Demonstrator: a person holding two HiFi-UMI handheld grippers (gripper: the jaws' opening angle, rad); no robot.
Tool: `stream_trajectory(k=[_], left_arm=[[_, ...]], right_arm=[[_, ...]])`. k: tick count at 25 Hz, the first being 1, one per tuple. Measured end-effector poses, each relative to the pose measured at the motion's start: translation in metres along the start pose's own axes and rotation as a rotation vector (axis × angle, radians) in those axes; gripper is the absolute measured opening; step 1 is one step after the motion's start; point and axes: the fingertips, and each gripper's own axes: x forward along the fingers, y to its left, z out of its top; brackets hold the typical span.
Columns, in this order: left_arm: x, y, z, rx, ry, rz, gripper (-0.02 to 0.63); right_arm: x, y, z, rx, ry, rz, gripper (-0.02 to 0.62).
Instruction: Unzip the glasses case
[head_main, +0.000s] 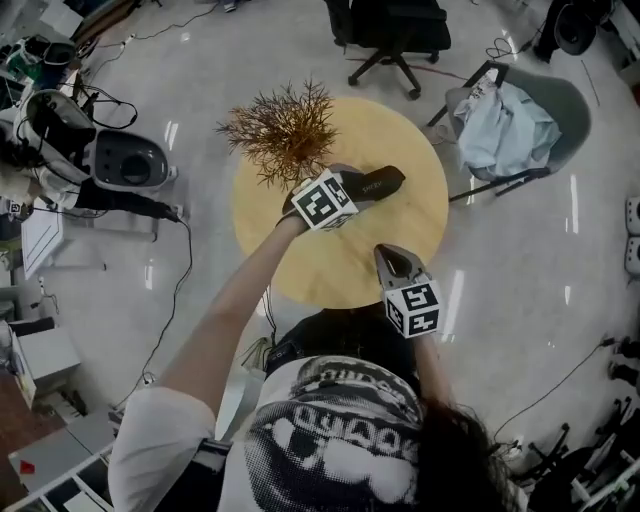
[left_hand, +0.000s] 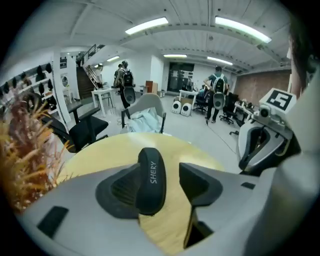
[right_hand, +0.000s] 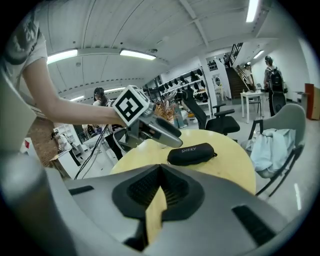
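A black zipped glasses case (head_main: 378, 183) marked SHERY lies on the round yellow table (head_main: 330, 262), toward its far side. My left gripper (head_main: 348, 186) reaches over the case's near end. In the left gripper view the case (left_hand: 150, 180) stands between the spread jaws of the left gripper (left_hand: 167, 172); it lies against the left pad, with a gap to the right pad. My right gripper (head_main: 388, 255) hovers by the table's near right edge, apart from the case. In the right gripper view the right gripper (right_hand: 160, 187) is shut and empty, with the case (right_hand: 192, 153) ahead of it.
A dried brown plant (head_main: 285, 125) stands on the table just left of the case. A grey chair with a pale cloth (head_main: 510, 125) is right of the table, and a black office chair (head_main: 395, 30) is beyond it. Equipment and cables (head_main: 125, 160) sit on the floor at the left.
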Motion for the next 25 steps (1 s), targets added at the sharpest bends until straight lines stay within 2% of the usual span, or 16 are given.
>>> stream_trajectory(k=[4, 8, 13, 15, 17, 19, 22, 25], left_arm=[[0.031, 0.016, -0.009, 0.028, 0.128, -0.053, 0.267], [0.053, 0.018, -0.014, 0.011, 0.222, -0.154, 0.301], [0.076, 0.023, -0.026, 0.002, 0.349, -0.202, 0.304], [0.079, 0.022, -0.03, -0.025, 0.375, -0.231, 0.302], [0.081, 0.021, -0.032, -0.085, 0.392, -0.25, 0.301], [0.081, 0.024, -0.036, -0.195, 0.429, -0.236, 0.298], [0.078, 0.035, -0.041, -0.398, 0.472, -0.163, 0.298], [0.076, 0.045, -0.044, -0.535, 0.457, -0.099, 0.298]], right_arm=[[0.012, -0.012, -0.008, -0.005, 0.023, 0.027, -0.003], [0.025, -0.021, -0.017, 0.003, 0.047, 0.053, -0.003], [0.038, -0.031, -0.026, 0.03, 0.064, 0.064, -0.003], [0.044, -0.033, -0.028, 0.041, 0.068, 0.064, -0.003], [0.05, -0.034, -0.03, 0.051, 0.073, 0.063, -0.003], [0.057, -0.035, -0.033, 0.061, 0.078, 0.063, -0.003], [0.071, -0.032, -0.038, 0.082, 0.087, 0.057, -0.003], [0.088, -0.032, -0.042, 0.096, 0.102, 0.033, -0.003]])
